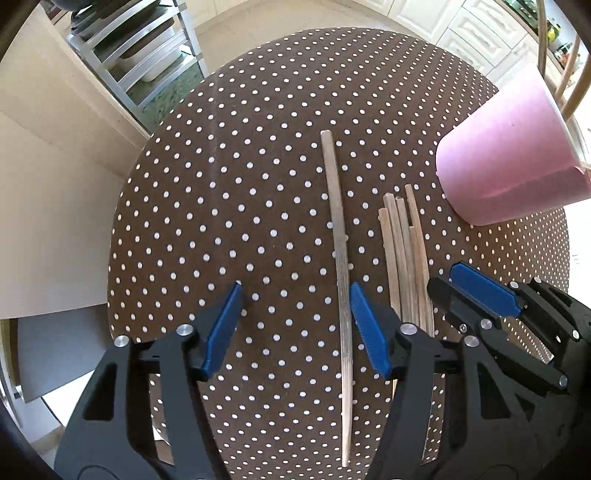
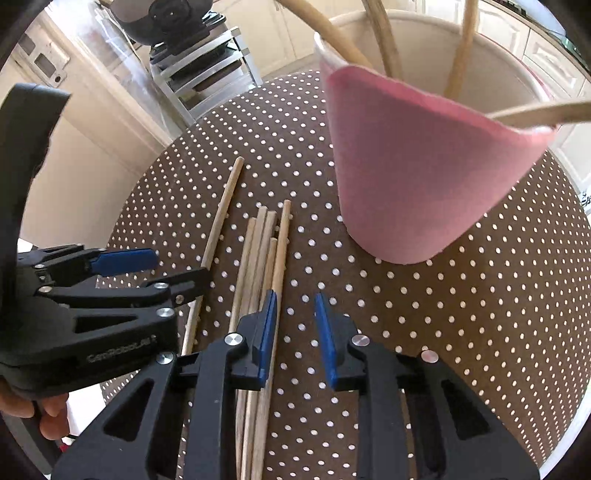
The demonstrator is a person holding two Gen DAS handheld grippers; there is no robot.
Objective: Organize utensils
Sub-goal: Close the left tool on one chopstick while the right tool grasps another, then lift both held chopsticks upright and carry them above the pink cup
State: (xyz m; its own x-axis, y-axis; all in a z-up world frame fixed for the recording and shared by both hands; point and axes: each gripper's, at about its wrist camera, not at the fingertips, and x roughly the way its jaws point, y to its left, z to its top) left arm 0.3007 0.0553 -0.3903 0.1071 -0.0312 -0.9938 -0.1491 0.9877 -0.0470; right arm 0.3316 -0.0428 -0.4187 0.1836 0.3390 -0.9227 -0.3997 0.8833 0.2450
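Left claw (image 1: 295, 291) was seen wide, empty, beside a lone chopstick (image 1: 338, 236) on the counter (image 1: 221, 184); right claw (image 2: 295, 299) narrow, empty, beside the bundle (image 2: 258, 254); pink cup (image 2: 406, 166) near

— What's under it all?
— A round table (image 1: 229, 206) in brown cloth with white dots.
— And past its edge, around eleven o'clock?
— A metal shelf rack (image 1: 147, 55) holding trays; cream cabinets (image 1: 476, 33) at one o'clock, pale floor between.
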